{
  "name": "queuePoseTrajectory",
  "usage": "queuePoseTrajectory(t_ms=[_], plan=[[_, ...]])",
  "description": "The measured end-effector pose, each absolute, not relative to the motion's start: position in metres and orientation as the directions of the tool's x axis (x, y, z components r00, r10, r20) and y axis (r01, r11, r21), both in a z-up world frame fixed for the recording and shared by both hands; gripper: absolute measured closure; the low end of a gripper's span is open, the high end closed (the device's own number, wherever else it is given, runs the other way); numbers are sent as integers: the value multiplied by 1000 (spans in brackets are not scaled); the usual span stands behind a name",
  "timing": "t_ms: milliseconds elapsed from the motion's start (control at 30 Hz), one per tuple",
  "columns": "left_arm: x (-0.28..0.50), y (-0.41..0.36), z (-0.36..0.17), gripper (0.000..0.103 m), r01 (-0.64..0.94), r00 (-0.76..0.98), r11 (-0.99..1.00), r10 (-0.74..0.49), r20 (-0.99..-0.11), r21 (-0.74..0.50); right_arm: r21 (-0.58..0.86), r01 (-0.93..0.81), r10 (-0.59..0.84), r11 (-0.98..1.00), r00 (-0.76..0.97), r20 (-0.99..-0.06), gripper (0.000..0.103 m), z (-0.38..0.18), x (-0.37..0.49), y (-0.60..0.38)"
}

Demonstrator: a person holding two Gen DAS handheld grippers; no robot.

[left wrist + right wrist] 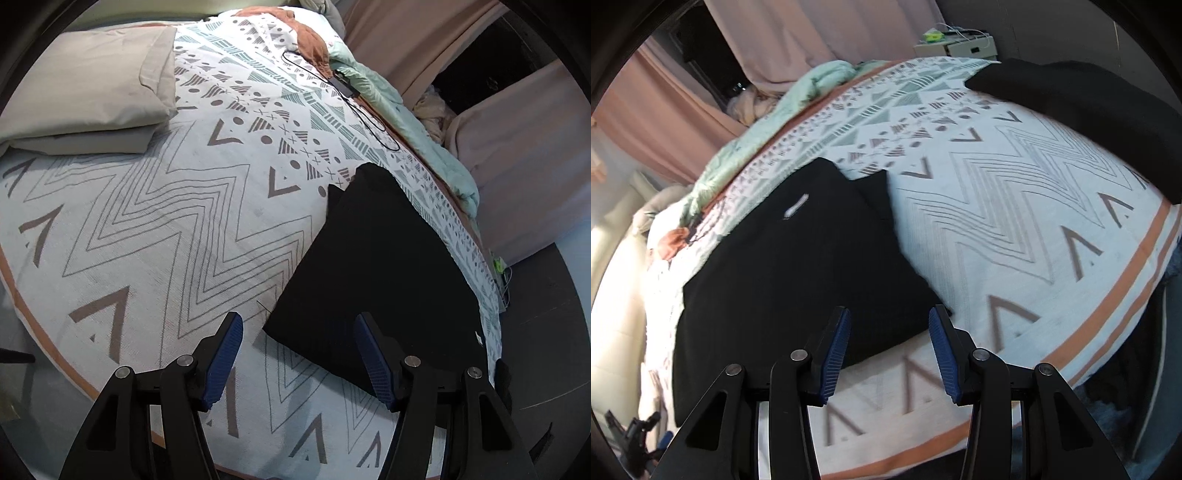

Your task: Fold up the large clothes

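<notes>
While both grippers hover empty, left gripper (297, 356) wide, right gripper (889, 349) half open, the black garment (373, 266) lies partly folded on the patterned bedspread (155, 229); next, I'd guess, they take its near edge.

On the bed (155, 229) before me, the garment (376, 266) lies right of my left gripper (297, 354), pillow (85, 92) far left, cable (354, 96) behind it.
</notes>
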State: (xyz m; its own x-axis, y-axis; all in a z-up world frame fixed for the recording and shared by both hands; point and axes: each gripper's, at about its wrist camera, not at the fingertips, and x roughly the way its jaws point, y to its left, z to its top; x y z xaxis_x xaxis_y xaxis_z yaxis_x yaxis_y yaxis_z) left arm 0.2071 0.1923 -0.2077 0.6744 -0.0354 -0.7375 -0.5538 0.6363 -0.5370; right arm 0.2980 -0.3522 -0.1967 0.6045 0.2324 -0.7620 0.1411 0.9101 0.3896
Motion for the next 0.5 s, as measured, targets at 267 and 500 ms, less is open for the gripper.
queuePoseTrajectory(t_ms=[267,500], plan=[[214,202,-227,43,-554,656,583,-134,-743,-595,407,30,300,913,627,-719,59,-184,292,-295],[225,202,-244,44,-519,673,488,-274,-687,-702,395,-129,391,910,586,-710,59,-179,290,-228]])
